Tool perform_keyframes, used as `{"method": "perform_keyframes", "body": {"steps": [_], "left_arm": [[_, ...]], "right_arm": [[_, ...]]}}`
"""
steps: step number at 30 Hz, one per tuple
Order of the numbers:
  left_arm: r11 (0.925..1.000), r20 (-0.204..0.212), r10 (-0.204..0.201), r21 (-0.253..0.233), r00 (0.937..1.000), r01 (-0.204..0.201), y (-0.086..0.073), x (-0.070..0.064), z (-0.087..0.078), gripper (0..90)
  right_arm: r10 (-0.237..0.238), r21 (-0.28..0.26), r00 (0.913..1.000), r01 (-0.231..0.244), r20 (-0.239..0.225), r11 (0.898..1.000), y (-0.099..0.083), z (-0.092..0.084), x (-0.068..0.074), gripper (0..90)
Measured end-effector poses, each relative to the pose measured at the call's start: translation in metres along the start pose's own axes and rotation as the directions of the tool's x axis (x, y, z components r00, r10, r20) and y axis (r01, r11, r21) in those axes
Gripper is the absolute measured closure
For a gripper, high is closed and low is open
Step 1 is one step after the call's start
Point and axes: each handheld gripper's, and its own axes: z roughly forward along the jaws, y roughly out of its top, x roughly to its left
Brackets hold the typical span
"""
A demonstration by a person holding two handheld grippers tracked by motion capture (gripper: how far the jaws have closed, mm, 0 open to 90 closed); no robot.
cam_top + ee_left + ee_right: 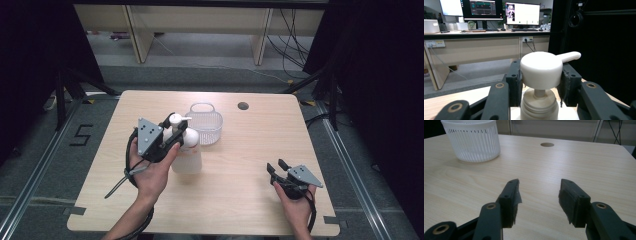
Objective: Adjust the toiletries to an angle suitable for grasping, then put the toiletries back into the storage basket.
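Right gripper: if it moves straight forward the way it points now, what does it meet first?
Probably nothing on the table. The right gripper is open and aims at bare wood. The basket lies left of that line and the hole is far ahead.

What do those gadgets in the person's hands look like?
Each gripper, left and right, is black with two jaws faced with dark pads. A grey three-cornered plate with small holes sits on top, and a black cable trails back along each bare forearm.
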Motion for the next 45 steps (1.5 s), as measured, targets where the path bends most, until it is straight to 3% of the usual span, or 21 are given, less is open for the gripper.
{"method": "perform_keyframes", "body": {"steps": [7, 12, 13, 17, 18, 19, 20, 23, 25, 26, 27, 29, 30, 39, 40, 41, 42, 43, 44, 45], "left_arm": [[1.0000, 0.002, -0.001, -0.009, 1.0000, 0.001, 0.008, 0.003, 0.005, 59.2], [0.9999, -0.003, 0.007, -0.012, 1.0000, -0.007, 0.014, 0.004, 0.007, 59.3], [0.9999, -0.004, 0.007, -0.013, 1.0000, -0.007, 0.015, 0.005, 0.007, 59.3], [0.9999, -0.010, 0.001, -0.016, 0.9999, -0.001, 0.017, 0.008, 0.007, 59.2], [0.9999, -0.010, 0.000, -0.015, 1.0000, 0.000, 0.018, 0.008, 0.007, 59.3], [0.9999, -0.011, 0.001, -0.015, 0.9999, -0.001, 0.019, 0.009, 0.007, 59.2], [0.9999, -0.011, 0.004, -0.014, 0.9999, -0.005, 0.019, 0.009, 0.007, 59.2], [0.9998, -0.015, 0.001, -0.019, 0.9999, -0.002, 0.020, 0.010, 0.007, 59.2], [0.9998, -0.016, 0.000, -0.018, 0.9999, 0.000, 0.021, 0.012, 0.008, 59.2], [0.9999, -0.016, -0.001, -0.017, 0.9999, 0.000, 0.021, 0.012, 0.008, 59.3], [0.9999, -0.018, 0.003, -0.012, 0.9998, -0.003, 0.021, 0.013, 0.009, 59.2], [0.9999, -0.019, 0.004, -0.012, 0.9998, -0.004, 0.022, 0.013, 0.010, 59.3], [0.9999, -0.021, 0.004, -0.012, 0.9998, -0.005, 0.022, 0.013, 0.011, 59.2], [1.0000, -0.021, 0.004, -0.001, 0.9998, -0.004, 0.024, 0.016, 0.017, 59.3], [1.0000, -0.019, 0.004, -0.002, 0.9998, -0.004, 0.025, 0.016, 0.018, 59.3], [1.0000, -0.019, 0.007, -0.003, 0.9998, -0.007, 0.025, 0.017, 0.019, 59.3], [1.0000, -0.018, 0.009, -0.004, 0.9998, -0.009, 0.026, 0.017, 0.020, 59.3], [1.0000, -0.018, 0.006, -0.006, 0.9998, -0.006, 0.026, 0.017, 0.021, 59.3], [1.0000, -0.017, 0.007, -0.005, 0.9998, -0.007, 0.027, 0.017, 0.021, 59.2], [1.0000, -0.016, 0.007, -0.006, 0.9998, -0.008, 0.027, 0.017, 0.022, 59.2]], "right_arm": [[0.010, -0.008, 0.9999, -0.010, -0.001, 1.000, 0.000, 0.000, 0.001, 50.5], [-0.011, 0.004, 0.9999, 0.011, 0.006, 1.000, 0.000, -0.001, -0.001, 50.5], [0.010, -0.002, 0.9999, -0.010, -0.008, 1.000, 0.000, 0.000, 0.000, 50.5], [-0.016, -0.010, 0.9998, 0.016, 0.009, 1.000, 0.000, 0.001, -0.001, 50.5], [0.030, 0.003, 0.9995, -0.030, 0.003, 1.000, 0.000, 0.000, 0.003, 50.5], [-0.016, -0.010, 0.9998, 0.016, 0.009, 1.000, 0.000, 0.001, 0.000, 50.5], [-0.030, -0.019, 0.9995, 0.030, 0.010, 0.999, 0.000, 0.001, -0.001, 50.5], [-0.007, 0.002, 1.0000, 0.007, 0.005, 1.000, 0.000, 0.000, 0.001, 50.5], [-0.026, -0.020, 0.9996, 0.026, 0.013, 0.999, 0.000, 0.001, -0.001, 50.5], [-0.033, -0.006, 0.9994, 0.033, 0.010, 0.999, 0.000, 0.001, -0.002, 50.5], [0.009, 0.006, 0.9998, -0.009, 0.016, 1.000, 0.000, 0.000, 0.002, 50.5], [-0.001, 0.000, 1.0000, 0.001, 0.008, 1.000, 0.000, 0.002, 0.000, 50.5], [-0.030, -0.004, 0.9995, 0.030, 0.010, 1.000, 0.001, 0.001, -0.002, 50.5], [-0.015, -0.003, 0.9998, 0.015, 0.012, 1.000, 0.001, 0.001, -0.001, 50.4], [0.010, -0.007, 0.9999, -0.010, -0.009, 1.000, 0.000, 0.002, 0.000, 50.4], [-0.007, -0.007, 1.0000, 0.007, 0.002, 1.000, 0.000, 0.001, 0.000, 50.3], [0.028, -0.003, 0.9996, -0.028, 0.005, 1.000, 0.000, 0.000, 0.002, 50.3], [-0.002, -0.011, 1.0000, 0.003, 0.004, 1.000, 0.000, 0.001, 0.000, 50.3], [0.020, 0.016, 0.9997, -0.020, 0.011, 1.000, 0.001, 0.000, 0.002, 50.4], [0.002, 0.000, 0.9999, -0.002, 0.016, 1.000, 0.000, 0.001, 0.001, 50.3]]}}
